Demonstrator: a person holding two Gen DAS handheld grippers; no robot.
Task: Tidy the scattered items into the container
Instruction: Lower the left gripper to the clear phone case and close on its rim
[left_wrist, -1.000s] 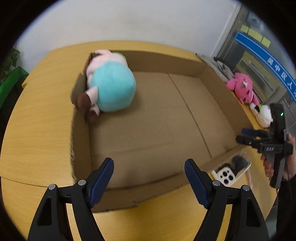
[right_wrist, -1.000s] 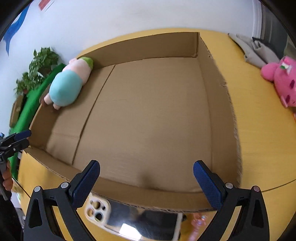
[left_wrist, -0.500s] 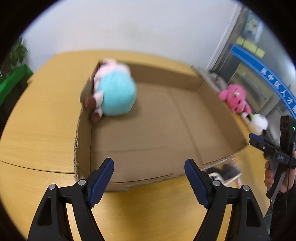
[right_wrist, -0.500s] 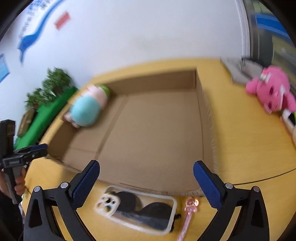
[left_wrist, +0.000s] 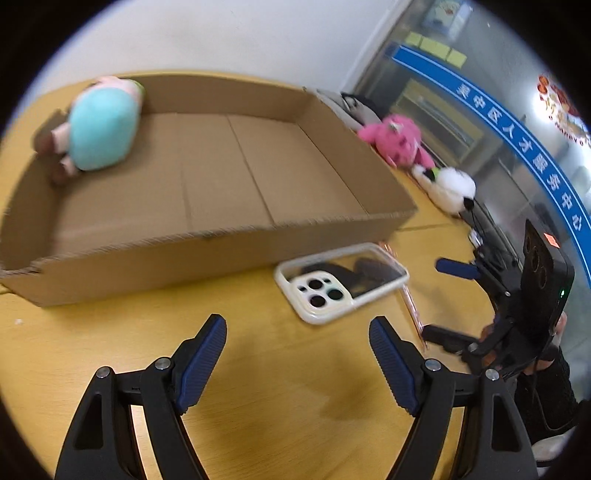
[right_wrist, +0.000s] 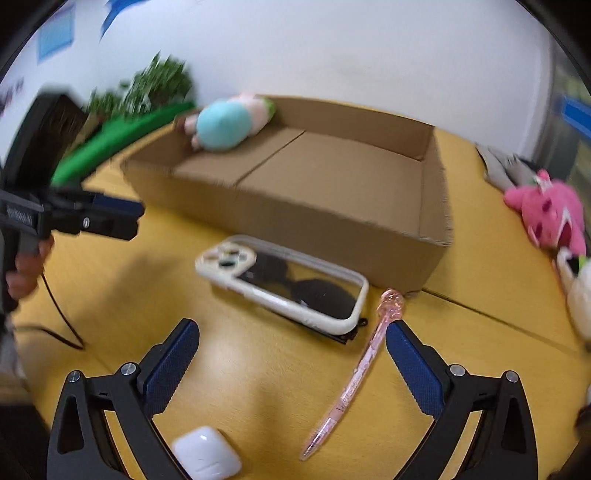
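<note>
The left gripper (left_wrist: 297, 341) is held wide open over bare tabletop; nothing is gripped or touched between its blue pads. The right gripper (right_wrist: 291, 349) is likewise spread wide and empty — a pink pen (right_wrist: 356, 376) lies on the table just inside its right finger, apart from the pad as far as can be told, and a white earbud case (right_wrist: 205, 458) sits near its left finger, at the near edge of the view.

A clear phone case (left_wrist: 341, 282) is seen lying flat just in front of the near wall of the cardboard box (left_wrist: 155, 254), the pen's ornate end beside the case's right corner. Inside the box, a blue-and-pink plush toy (left_wrist: 101, 129) is rested against the far left corner; the remainder of the floor is bare. To the right of the box, well apart from it, a pink plush (left_wrist: 397, 142) and a white plush (left_wrist: 452, 188) are left on the wooden table (left_wrist: 277, 387). Open table is found between the grippers and the phone case.
</note>
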